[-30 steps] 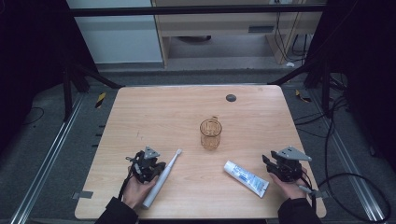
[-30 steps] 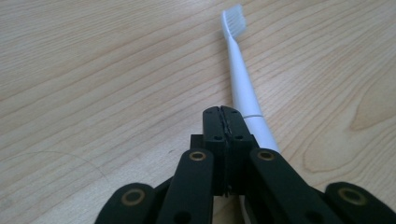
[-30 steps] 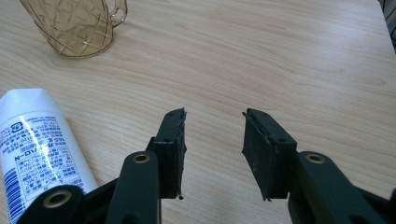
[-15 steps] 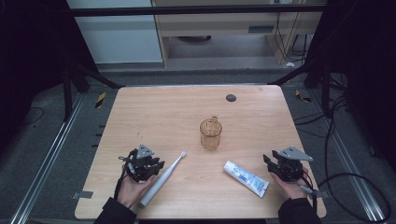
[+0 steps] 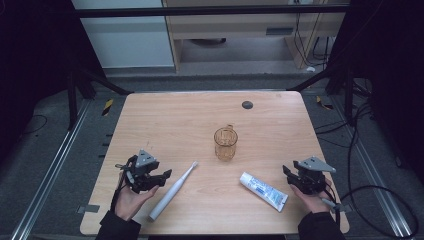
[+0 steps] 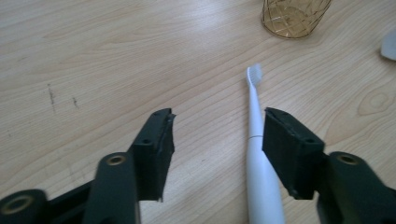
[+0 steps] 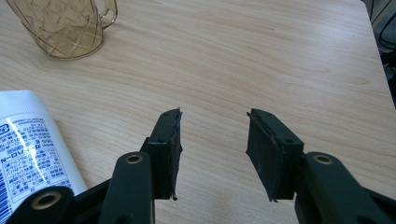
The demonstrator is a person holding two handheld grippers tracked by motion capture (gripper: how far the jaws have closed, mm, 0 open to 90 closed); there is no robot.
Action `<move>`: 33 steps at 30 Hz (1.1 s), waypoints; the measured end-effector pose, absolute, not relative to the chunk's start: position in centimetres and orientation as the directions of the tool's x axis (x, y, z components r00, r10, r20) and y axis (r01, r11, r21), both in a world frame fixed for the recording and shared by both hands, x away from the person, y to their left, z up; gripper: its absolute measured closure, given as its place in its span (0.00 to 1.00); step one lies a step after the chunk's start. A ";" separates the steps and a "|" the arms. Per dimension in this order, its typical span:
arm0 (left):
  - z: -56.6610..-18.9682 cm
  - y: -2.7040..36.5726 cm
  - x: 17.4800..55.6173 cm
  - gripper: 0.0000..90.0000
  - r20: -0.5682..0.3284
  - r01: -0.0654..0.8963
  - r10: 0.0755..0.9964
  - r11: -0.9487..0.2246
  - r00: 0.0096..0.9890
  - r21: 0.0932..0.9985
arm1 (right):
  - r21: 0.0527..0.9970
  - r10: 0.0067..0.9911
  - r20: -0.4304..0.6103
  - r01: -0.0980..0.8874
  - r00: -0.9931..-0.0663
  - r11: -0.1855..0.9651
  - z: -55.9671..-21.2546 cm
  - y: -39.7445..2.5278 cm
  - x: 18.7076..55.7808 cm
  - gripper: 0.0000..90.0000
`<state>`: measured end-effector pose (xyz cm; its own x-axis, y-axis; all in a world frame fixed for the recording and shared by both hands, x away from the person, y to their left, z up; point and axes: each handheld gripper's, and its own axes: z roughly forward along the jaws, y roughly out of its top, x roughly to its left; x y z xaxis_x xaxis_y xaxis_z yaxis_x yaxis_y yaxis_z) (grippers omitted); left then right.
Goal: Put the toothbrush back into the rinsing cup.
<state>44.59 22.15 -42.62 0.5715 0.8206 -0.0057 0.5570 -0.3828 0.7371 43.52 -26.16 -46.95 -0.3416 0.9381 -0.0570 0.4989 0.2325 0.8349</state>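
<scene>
In the lower left of the high view the left gripper [image 5: 159, 178] rests low over the bench [image 5: 165, 120], its fingers [image 6: 156, 149] spread wide and holding nothing, with the white toothbrush [image 5: 172, 192] lying just beside it on the pale wood. In the left gripper view the toothbrush [image 6: 259, 158] runs up the lower middle of the frame, its smooth round handle passing just inside the right-hand finger and its small bristled head pointing toward the amber cup [image 6: 295, 16] at the top edge; the gap sits a little off to one side of the handle, so the gripper looks lined up to close on it but not yet centred. The brush lies flat and slanted, head up and right in the high view, which leaves its thick handle end nearest the hand and easy to take. In the lower right of the high view the right gripper [image 5: 292, 176] also has its fingers [image 7: 168, 149] parted and empty, beside the toothpaste tube [image 5: 263, 191], a soft white tube with blue print, lying flat and apart from the fingers. Its glossy flank [image 7: 32, 149] fills the lower left of the right gripper view, outside the gap. The cup [image 5: 225, 143] stands upright near the frame's middle, clear amber plastic with a faceted lattice wall and a small handle, well apart from both grippers, likely placed centrally so either hand can reach it.
</scene>
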 end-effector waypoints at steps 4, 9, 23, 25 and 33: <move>-42.3 21.1 44.8 0.39 0.000 0.574 0.801 -0.430 0.599 0.697 | 0.837 0.937 -0.059 0.495 -0.344 0.234 -46.8 -26.1 43.5 0.60; -41.8 19.8 45.2 0.35 -0.036 0.591 0.771 -0.457 0.636 0.664 | 0.834 0.937 -0.062 0.498 -0.343 0.238 -46.9 -26.2 43.6 0.60; -41.8 18.2 46.1 0.29 -0.030 0.620 0.750 -0.523 0.661 0.585 | 0.832 0.936 -0.069 0.497 -0.346 0.246 -46.9 -26.1 43.5 0.59; -42.2 18.1 46.2 0.29 -0.035 0.631 0.751 -0.527 0.659 0.570 | 0.831 0.936 -0.069 0.498 -0.347 0.246 -46.9 -26.1 43.6 0.59; -43.1 17.7 46.5 0.34 -0.013 0.640 0.745 -0.563 0.667 0.523 | 0.827 0.934 -0.072 0.502 -0.350 0.253 -47.0 -26.1 43.7 0.59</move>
